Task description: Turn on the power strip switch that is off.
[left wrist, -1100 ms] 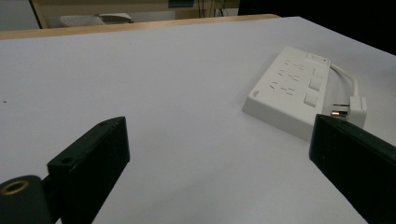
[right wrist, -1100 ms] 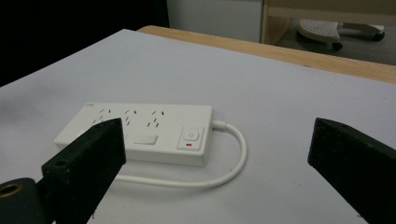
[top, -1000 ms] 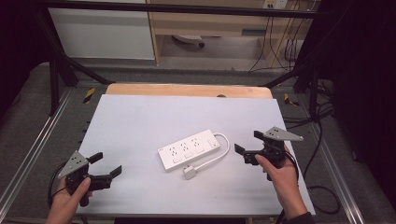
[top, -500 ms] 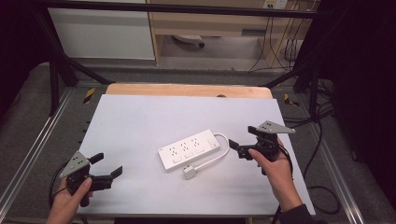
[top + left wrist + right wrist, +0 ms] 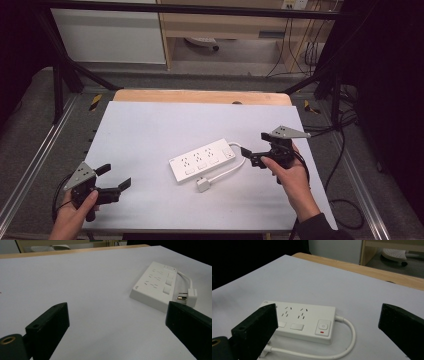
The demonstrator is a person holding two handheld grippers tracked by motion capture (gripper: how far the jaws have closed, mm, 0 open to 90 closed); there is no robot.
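1. A white power strip [image 5: 202, 160] is laid flat on the counter [image 5: 150, 130], a little right of the middle and turned at a slant, with its sockets facing up. That flat, face-up placement leaves the sockets and the switch open to access from above.

2. The strip's white cord [image 5: 231, 169] is looped out from its right end and curled back along the near side. The plug [image 5: 202, 185] is left lying on the counter just beside the strip's near edge, so it is judged not yet to be fitted anywhere.

3. The right tongs [image 5: 251, 156] are held just beside the right end of the strip, near the point where the cord leaves it. The jaws are spread wide and nothing is gripped between them. In the right gripper view the strip [image 5: 299, 321] and its switch [image 5: 323, 326] are framed between the jaws, which suggests that this end is being lined up for a grasp or a press.

4. The left tongs [image 5: 114, 177] are kept at the near left of the counter, well apart from the strip, with the jaws likewise wide apart and empty. They are pointed towards the strip [image 5: 156, 286], probably in readiness to steady it.
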